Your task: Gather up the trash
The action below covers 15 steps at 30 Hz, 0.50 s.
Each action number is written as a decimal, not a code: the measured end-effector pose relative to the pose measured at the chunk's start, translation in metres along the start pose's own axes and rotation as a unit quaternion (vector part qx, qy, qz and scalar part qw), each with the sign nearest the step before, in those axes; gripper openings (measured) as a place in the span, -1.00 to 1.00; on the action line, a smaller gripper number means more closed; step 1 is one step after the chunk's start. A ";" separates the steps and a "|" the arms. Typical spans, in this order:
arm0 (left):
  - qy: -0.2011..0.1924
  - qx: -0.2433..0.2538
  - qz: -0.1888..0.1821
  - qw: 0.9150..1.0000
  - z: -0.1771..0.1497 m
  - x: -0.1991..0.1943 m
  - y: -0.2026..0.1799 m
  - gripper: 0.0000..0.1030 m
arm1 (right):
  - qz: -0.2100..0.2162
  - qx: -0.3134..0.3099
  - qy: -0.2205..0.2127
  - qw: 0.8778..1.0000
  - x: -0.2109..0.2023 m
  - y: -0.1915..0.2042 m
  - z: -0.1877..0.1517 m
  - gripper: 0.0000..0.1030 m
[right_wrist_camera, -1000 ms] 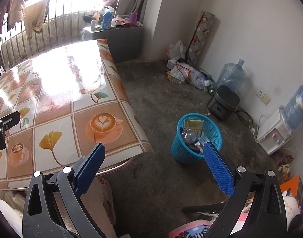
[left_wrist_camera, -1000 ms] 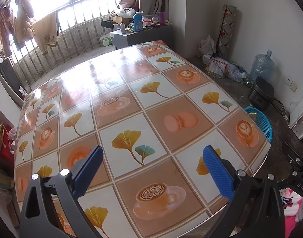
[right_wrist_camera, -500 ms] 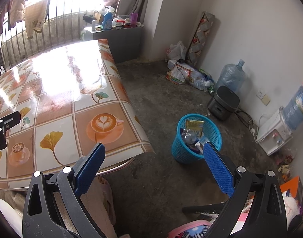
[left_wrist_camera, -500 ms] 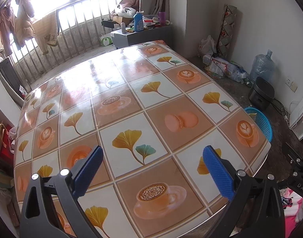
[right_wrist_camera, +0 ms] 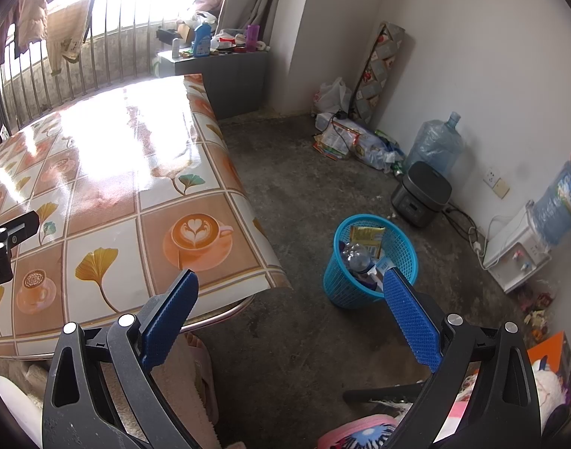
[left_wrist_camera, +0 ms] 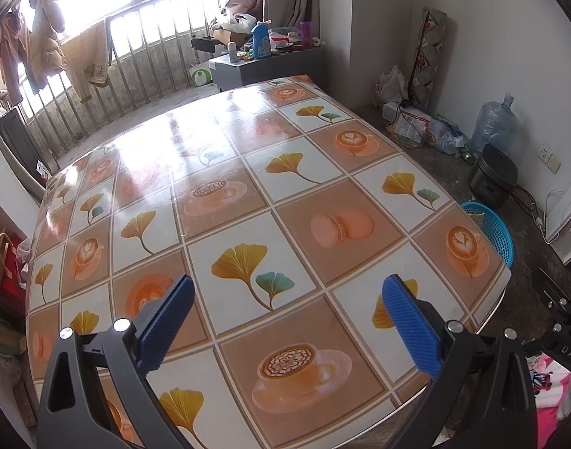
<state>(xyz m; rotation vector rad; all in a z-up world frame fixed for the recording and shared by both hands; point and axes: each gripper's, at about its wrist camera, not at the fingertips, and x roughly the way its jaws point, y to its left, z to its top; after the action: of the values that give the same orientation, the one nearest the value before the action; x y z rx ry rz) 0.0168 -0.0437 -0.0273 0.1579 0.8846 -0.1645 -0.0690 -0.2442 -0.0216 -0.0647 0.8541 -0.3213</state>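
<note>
Right wrist view shows the right gripper [right_wrist_camera: 289,314] and left gripper [left_wrist_camera: 287,316] both released and empty, trash already in the blue basket [right_wrist_camera: 401,247]; next, locate remaining trash.

A table [left_wrist_camera: 225,172] under a glossy cloth printed with coffee cups and leaves catches glare from the barred window [left_wrist_camera: 147,33] behind it. Beyond its far end stands a cluttered grey cabinet [right_wrist_camera: 225,71]. Right of the table lie bare concrete floor [right_wrist_camera: 304,187] and white walls [right_wrist_camera: 472,37].
</note>
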 end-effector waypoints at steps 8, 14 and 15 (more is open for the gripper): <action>0.001 0.000 0.000 1.000 0.000 0.000 0.000 0.91 | 0.001 0.000 0.000 1.000 0.000 0.000 0.000 0.84; 0.001 0.000 0.001 1.000 -0.002 0.001 0.001 0.91 | 0.001 0.001 -0.001 1.000 0.000 0.000 0.000 0.84; 0.001 0.000 0.000 1.000 -0.002 0.001 0.001 0.91 | 0.000 0.001 0.000 1.000 0.000 0.000 0.000 0.84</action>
<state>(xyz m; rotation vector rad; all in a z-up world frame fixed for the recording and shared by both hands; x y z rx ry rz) 0.0165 -0.0423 -0.0290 0.1581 0.8873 -0.1638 -0.0691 -0.2441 -0.0219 -0.0635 0.8531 -0.3210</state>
